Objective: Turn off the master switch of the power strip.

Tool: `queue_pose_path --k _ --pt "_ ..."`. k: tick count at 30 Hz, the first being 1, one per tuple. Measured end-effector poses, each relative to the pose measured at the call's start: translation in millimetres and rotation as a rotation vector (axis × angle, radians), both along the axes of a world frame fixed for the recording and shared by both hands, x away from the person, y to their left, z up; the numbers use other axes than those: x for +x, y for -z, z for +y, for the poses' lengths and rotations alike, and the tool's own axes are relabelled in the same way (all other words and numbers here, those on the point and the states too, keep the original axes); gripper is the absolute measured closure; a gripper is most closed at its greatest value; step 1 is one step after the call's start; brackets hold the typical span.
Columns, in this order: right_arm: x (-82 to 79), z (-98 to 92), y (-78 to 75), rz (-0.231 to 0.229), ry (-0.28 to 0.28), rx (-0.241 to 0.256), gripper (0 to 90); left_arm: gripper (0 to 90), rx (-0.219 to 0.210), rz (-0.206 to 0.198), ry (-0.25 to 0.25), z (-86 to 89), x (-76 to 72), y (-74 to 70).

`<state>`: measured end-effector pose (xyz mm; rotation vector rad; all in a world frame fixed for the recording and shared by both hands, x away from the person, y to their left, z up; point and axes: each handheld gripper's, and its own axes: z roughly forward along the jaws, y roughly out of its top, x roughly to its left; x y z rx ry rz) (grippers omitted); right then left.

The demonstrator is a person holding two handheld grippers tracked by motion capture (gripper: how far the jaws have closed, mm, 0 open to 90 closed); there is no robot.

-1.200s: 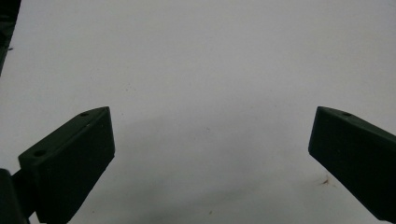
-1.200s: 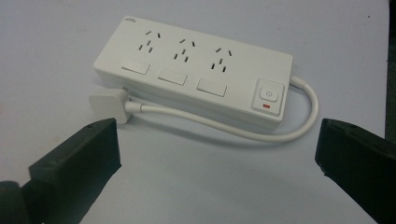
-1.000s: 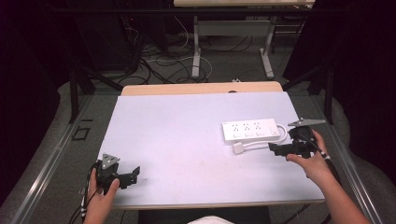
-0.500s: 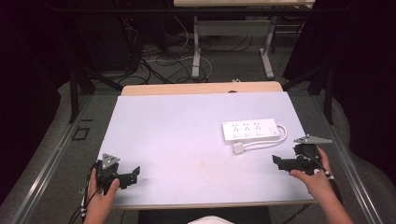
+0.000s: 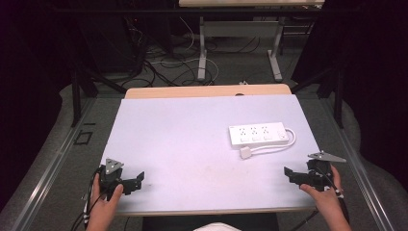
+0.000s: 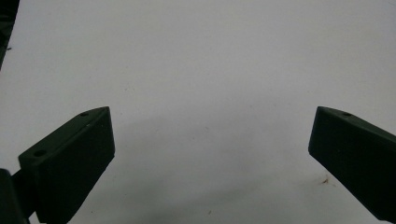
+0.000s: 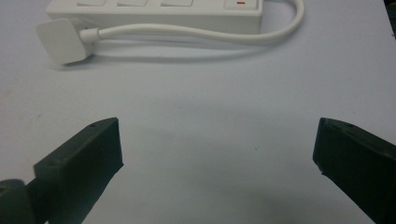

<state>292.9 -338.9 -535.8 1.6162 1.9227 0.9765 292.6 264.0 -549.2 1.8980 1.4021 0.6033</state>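
Nearest the person, the left gripper [image 5: 136, 179] sat low at the front left corner of the table [image 5: 192, 139], its jaws spread wide and holding nothing; in the left gripper view [image 6: 210, 144] there was just bare white tabletop between them. Over at the front right corner, the right gripper [image 5: 288, 172] was the same story, jaws wide apart and empty, resting near the table's right edge with a hand [image 5: 327, 197] wrapped around its body. Its grey three-cornered plate [image 5: 327, 156] rode on top.

Further out, ahead of the right gripper, the white power strip [image 5: 259, 134] lay flat on the right half of the table, well apart from both grippers. Its white cord [image 7: 196, 31] looped from the right end back along the near side to a flat white plug [image 7: 63, 41], which lay just beside the strip. A small red mark showed on the switch [image 7: 240, 3] at the strip's end; no brand or lettering could be read.
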Motion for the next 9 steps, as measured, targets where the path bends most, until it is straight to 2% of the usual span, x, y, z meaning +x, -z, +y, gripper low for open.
queue_pose_path --k 2,3,4,9 --pt "-0.9 -1.5 2.9 0.002 0.013 0.003 1.0 0.5 0.000 -0.001 0.001 0.3 0.1 -0.1" --pt "-0.6 -1.7 5.6 -0.021 0.024 0.013 1.0 0.5 0.000 -0.003 0.001 0.5 0.2 0.0" --pt "-2.1 -3.2 4.6 0.008 0.020 0.011 1.0 0.5 0.001 -0.002 0.001 0.6 0.3 0.0" --pt "-4.1 -7.4 6.9 0.012 0.027 0.006 1.0 0.5 0.001 -0.002 -0.001 0.8 0.3 -0.6"
